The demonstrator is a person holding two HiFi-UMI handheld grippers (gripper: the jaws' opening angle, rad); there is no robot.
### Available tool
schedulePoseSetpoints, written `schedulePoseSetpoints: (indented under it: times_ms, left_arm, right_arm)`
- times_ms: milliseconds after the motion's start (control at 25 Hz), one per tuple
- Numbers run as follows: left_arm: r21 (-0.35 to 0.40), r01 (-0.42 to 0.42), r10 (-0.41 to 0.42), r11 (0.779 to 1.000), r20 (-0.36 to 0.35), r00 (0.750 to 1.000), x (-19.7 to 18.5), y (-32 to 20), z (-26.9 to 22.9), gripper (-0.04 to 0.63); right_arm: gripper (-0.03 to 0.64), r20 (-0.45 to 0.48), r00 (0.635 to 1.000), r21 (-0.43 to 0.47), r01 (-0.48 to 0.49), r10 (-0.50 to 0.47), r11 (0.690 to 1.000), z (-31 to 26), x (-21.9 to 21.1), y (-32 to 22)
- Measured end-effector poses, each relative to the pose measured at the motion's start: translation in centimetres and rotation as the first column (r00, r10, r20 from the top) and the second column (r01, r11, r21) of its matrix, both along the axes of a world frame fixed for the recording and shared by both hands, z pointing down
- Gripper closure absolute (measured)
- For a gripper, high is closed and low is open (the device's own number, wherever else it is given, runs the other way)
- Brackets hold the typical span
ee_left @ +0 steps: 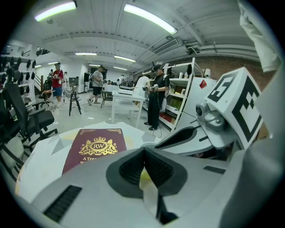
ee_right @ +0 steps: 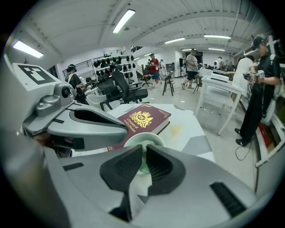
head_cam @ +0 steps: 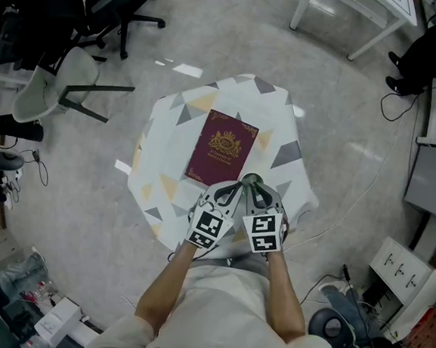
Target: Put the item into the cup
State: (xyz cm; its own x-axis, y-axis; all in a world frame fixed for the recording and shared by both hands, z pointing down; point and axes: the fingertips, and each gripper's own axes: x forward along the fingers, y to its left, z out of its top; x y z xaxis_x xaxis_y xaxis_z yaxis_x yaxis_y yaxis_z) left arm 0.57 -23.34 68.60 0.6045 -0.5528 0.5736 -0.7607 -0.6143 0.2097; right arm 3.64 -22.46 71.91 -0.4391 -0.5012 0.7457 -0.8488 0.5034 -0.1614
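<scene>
From the head view, the person's two forearms reach forward side by side, and the left gripper [head_cam: 228, 190] and the right gripper [head_cam: 256, 192] are held close together over the near edge of a small table [head_cam: 278, 115], which is covered with a white cloth with grey and yellow triangles.

In the left gripper view, the pads of the left gripper [ee_left: 143, 151] are pressed together at the tips. A small pale yellow bit [ee_left: 145, 177] shows in the slit behind them. It may be the item, but I cannot tell it surely from a yellow patch of the cloth below.

In the right gripper view, the pads of the right gripper [ee_right: 144, 150] are drawn together to a thin slit, and the green of the cup shows through it.

The green cup [head_cam: 251, 180] stands upright on the table, just beyond the tips of both grippers, and its pale round rim [ee_right: 143, 137] rises right behind the right jaws.

Beyond the cup, a maroon book [head_cam: 222, 148] with a gold crest and the letters RW lies flat near the middle of the table, closed, its near corner just beside the cup.

Further away on the grey floor are black office chairs [head_cam: 119, 2] and a white table [head_cam: 354, 8]. Some people [ee_left: 158, 95] stand near the shelves.
</scene>
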Motion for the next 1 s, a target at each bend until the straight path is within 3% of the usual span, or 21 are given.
schedulePoseSetpoints:
  times_ms: [1000]
  left_arm:
    - [0.029,-0.001,0.001,1.000,0.006,1.000,-0.3,0.3,-0.8,0.583]
  right_arm:
    - [0.547,-0.027,1.000,0.038,0.008,-0.007,0.999,-0.9,-0.3,-0.3]
